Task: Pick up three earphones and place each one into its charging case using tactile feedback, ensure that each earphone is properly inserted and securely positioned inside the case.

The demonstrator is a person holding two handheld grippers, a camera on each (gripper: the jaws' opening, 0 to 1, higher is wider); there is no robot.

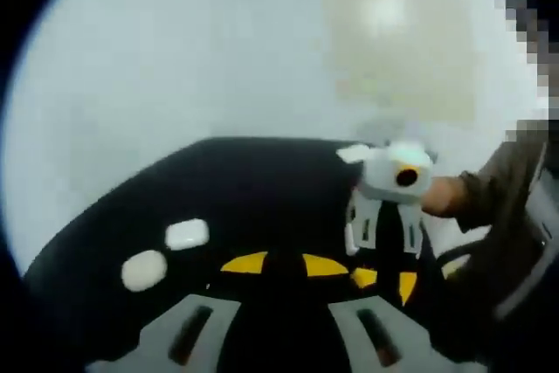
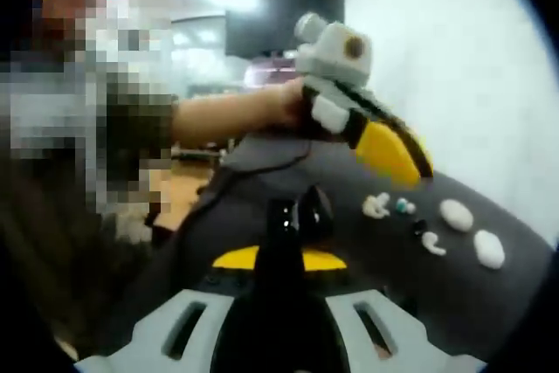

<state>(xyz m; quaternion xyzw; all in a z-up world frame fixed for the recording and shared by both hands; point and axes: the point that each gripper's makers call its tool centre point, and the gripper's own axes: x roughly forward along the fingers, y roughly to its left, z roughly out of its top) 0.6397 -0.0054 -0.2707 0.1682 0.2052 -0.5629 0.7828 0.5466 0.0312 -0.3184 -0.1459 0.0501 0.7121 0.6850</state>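
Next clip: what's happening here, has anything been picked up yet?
Not as far as these views show. A person holds a gripper in each hand above a black mat. Two closed white charging cases lie near the mat's edge, with loose white earphones and a small teal-tipped one beside them. The left gripper is raised off the mat, held by a hand. The right gripper shows in the left gripper view. Neither appears to hold anything.

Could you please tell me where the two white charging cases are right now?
In the right gripper view, the two cases lie side by side at the right end of the dark mat, just right of the loose earphones.
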